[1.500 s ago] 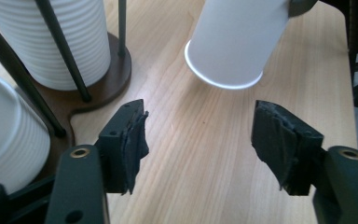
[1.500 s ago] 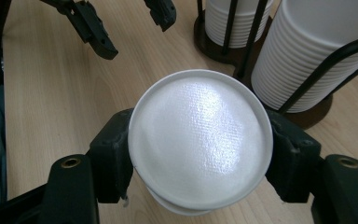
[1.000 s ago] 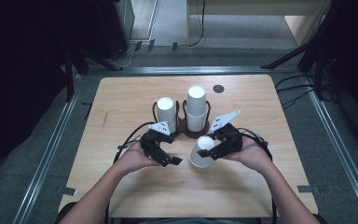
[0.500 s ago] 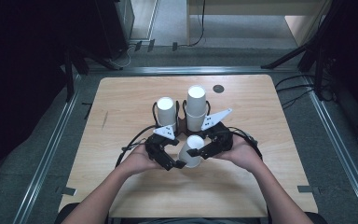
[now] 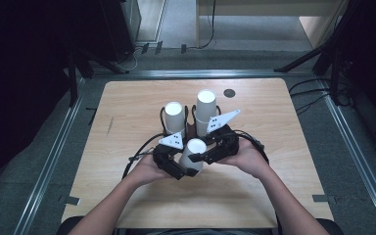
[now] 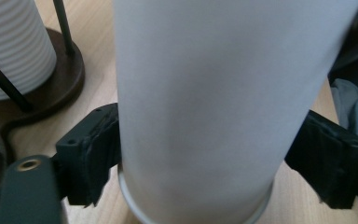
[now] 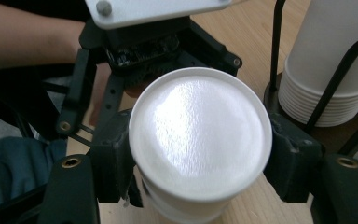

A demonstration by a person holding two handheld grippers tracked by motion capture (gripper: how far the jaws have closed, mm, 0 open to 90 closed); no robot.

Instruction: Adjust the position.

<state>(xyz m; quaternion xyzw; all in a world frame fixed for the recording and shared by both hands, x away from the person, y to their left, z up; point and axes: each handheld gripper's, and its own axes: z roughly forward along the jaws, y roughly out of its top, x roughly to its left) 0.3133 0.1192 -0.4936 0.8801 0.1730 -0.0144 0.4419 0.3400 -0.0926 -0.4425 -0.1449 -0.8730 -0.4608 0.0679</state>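
A white paper cup (image 5: 194,151) stands upside down on the wooden table (image 5: 279,196), just in front of two cup racks. My left gripper (image 5: 188,169) is shut on the cup's lower part near the rim, its pads pressing both sides of the cup (image 6: 205,93). From the other side my right gripper (image 5: 199,155) is shut on the upper part, just under the cup's flat base (image 7: 200,135). In the left gripper view the left gripper (image 6: 200,158) straddles the cup. In the right gripper view the right gripper (image 7: 200,156) does the same, and the left gripper's body shows behind the cup.
Two stacks of white cups sit in black wire racks on dark round bases, a shorter one (image 5: 174,117) at the left and a taller one (image 5: 206,110) at the right, right behind the grippers. A small dark disc (image 5: 229,93) lies farther back.
My right gripper has carried the cup leftward and slightly nearer to the person. The left gripper has moved in and shut on the cup's lower part.
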